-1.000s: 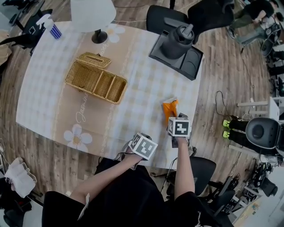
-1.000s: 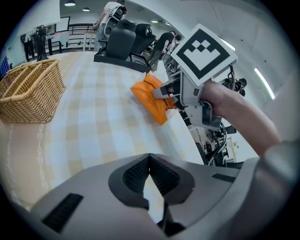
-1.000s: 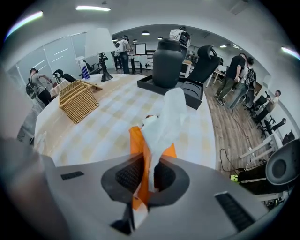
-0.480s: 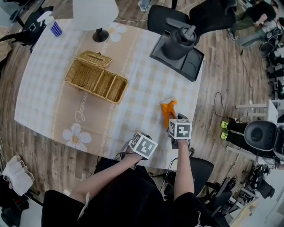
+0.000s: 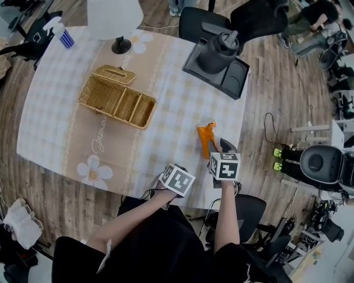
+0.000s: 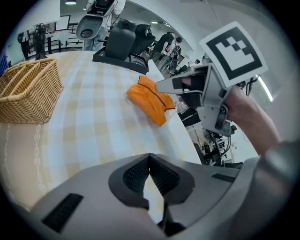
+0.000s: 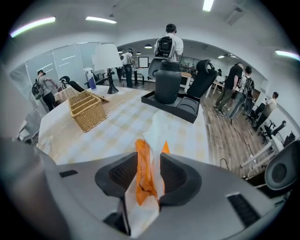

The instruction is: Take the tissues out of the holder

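An orange tissue pack with white tissue showing rests on the checked tablecloth near the table's front right edge. My right gripper is right behind it. In the right gripper view the pack stands between the jaws, which are opening around it. My left gripper hovers at the front edge to the left, shut with nothing in it. From there the pack appears beside the right gripper's fingers. The wicker holder sits far off at the back left, its lid leaning behind it.
A white-shaded lamp and a spray bottle stand at the back of the table. A black tray with a dark jug occupies the back right corner. Office chairs and several people are beyond the table.
The orange pack has shifted slightly left and sunk lower onto the table in front of the right gripper. The left gripper has stayed where it was.
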Tool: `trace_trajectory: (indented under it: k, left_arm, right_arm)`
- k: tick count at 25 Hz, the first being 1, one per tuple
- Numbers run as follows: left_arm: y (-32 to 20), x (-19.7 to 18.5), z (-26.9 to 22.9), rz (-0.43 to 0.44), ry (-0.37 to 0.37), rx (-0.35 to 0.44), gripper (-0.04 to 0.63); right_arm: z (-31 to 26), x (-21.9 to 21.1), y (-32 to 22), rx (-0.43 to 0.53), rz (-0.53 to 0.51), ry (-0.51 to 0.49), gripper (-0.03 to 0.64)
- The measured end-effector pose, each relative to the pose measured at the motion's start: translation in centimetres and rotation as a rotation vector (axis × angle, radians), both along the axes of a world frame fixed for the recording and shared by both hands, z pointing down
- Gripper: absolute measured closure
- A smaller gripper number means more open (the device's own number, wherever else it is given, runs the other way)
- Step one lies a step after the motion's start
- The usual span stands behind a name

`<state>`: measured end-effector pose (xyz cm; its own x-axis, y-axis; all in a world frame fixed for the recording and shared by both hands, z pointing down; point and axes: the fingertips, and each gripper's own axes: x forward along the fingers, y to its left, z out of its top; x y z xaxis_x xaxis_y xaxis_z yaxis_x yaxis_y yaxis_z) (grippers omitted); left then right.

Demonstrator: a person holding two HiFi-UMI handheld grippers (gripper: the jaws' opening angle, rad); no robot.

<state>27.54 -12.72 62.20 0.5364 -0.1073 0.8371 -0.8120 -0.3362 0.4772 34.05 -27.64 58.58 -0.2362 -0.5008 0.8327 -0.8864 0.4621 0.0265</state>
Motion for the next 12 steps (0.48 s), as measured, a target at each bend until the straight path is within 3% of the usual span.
trace_trajectory:
  k: [8, 12]
  left_arm:
    - [0.0, 0.0, -0.7, -0.024, 0.034, -0.005, 0.595]
    - [0.2, 0.0, -0.9, -0.020, 0.033, 0.009, 0.595]
  right_arm:
    - [-3.6, 1.5, 2.2, 0.060, 0.114, -0.059, 0.474]
    - [-4.5, 1.6, 4.0, 0.071, 0.144, -0.091, 0.529]
